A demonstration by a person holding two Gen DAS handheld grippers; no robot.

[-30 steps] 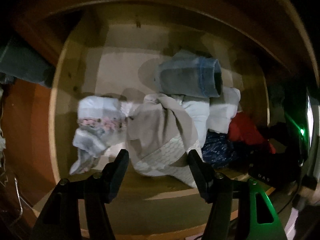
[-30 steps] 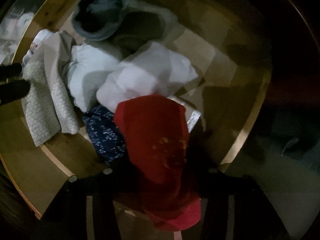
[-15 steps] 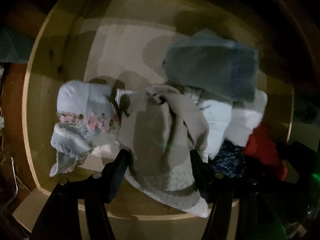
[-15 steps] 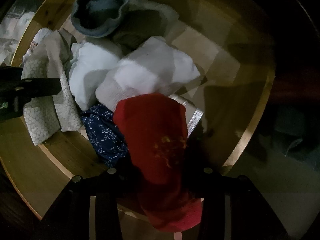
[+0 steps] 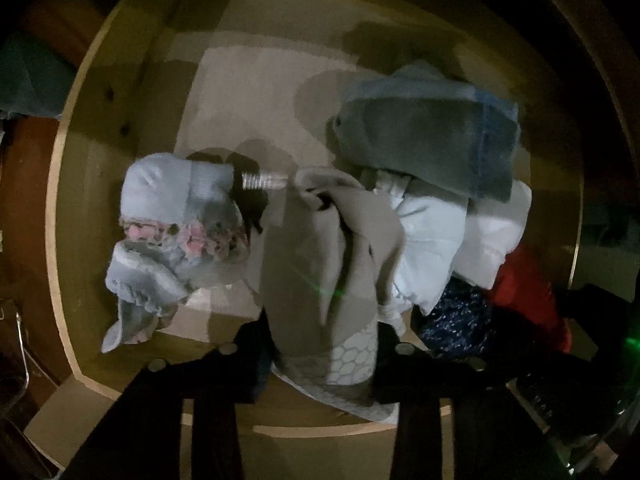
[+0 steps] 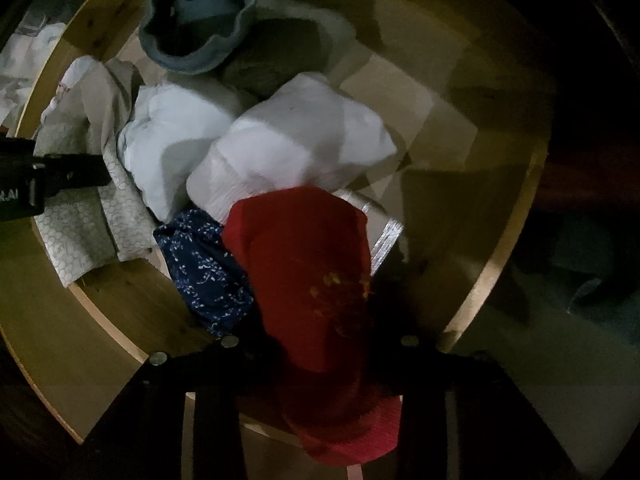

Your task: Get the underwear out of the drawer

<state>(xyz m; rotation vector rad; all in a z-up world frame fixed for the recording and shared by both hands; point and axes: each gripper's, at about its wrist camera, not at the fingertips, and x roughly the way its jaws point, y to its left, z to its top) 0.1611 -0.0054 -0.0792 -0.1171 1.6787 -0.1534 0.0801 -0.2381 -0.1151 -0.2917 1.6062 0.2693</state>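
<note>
The left claw (image 5: 324,344) points down into the wooden drawer (image 5: 132,92), and its jaws are closing on the beige underwear (image 5: 320,272) with the honeycomb-print band; a second ago they stood wide on either side of that garment, above it, and the fabric now fills the narrowed gap, bunched between the pads. That piece lies at the drawer's front edge, near the middle of the pile. The right claw (image 6: 316,344) has kept its place over the drawer's front right part, and its jaws are closing a little further on the red underwear (image 6: 304,272), which was already between them and now drapes over the front edge. The rest of the pile has not shifted: a pale blue floral piece (image 5: 176,220) toward the left side, a grey-blue rolled garment (image 5: 428,140) toward the back, two white pieces (image 6: 288,148) in the middle, and a navy printed piece (image 6: 204,268) touching the red one.
</note>
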